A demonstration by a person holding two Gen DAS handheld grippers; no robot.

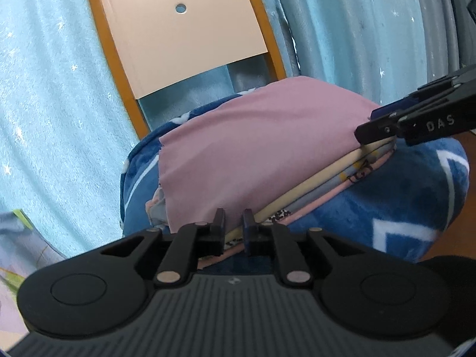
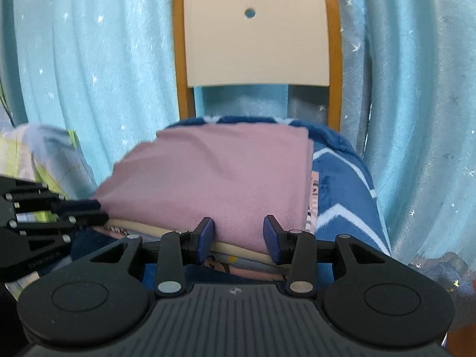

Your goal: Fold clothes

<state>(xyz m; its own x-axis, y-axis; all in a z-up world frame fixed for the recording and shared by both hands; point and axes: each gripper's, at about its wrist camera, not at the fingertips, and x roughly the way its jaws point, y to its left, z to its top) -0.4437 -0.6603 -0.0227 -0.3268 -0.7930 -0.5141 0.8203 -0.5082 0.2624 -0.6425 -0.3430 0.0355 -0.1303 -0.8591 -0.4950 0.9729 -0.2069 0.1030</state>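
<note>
Looking at a flat mauve-pink folded cloth (image 2: 208,172) topping a stack of folded printed garments (image 1: 351,172), all on a blue plush white-patterned cushion (image 1: 401,208) covering the seat of an orange-framed cream chair (image 2: 255,44); pale blue starry curtain (image 2: 89,74) behind.

My left hand-held gripper (image 1: 233,223) sits at the stack's near edge at 6 o'clock in its own view, jaws narrowed to a small gap with the cloth edge between them; I cannot tell if it actually pinches. My right hand-held gripper (image 2: 238,232) is spread wide, fingers straddling the pink cloth's near edge at 6 o'clock, gripping nothing I can see. From the left view it comes in at 3 o'clock, tips at the stack's corner.

My read: the pink piece already lies folded and squared on the pile, so this fits either just-placed-and-letting-go or about to pick up the edge for another fold. Either way, do it well by keeping both tools level, low and parallel to the edge, and not dragging lower layers.

Both tools point forward toward the chair back, side by side, nearly flat to the seat.
</note>
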